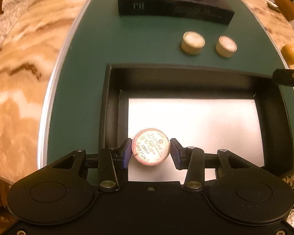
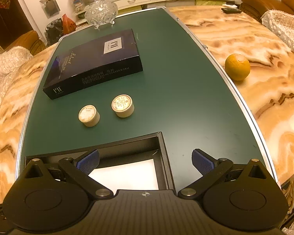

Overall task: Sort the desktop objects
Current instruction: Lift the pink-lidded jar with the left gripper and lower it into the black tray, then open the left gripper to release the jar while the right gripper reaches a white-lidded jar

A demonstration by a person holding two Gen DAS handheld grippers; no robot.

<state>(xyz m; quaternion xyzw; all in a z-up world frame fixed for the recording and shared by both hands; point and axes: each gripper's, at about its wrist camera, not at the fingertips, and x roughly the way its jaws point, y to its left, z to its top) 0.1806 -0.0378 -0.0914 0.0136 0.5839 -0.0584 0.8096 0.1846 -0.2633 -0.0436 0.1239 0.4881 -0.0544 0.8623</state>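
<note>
My left gripper (image 1: 151, 150) is shut on a small round tin (image 1: 150, 146) with a printed label. It holds the tin over the near left part of an open black box (image 1: 186, 72) with a white bottom. Two more round tins (image 1: 193, 42) (image 1: 226, 46) stand on the green mat beyond the box; the right wrist view shows them too (image 2: 89, 115) (image 2: 122, 105). My right gripper (image 2: 145, 161) stands open, nothing between its fingers, above the right corner of the black box (image 2: 162, 150).
A dark flat carton (image 2: 96, 62) lies on the green mat (image 2: 186, 90) behind the tins. An orange (image 2: 237, 67) rests on the marble table to the right. A glass bowl (image 2: 101, 12) stands at the far edge. A remote (image 2: 231, 10) lies far right.
</note>
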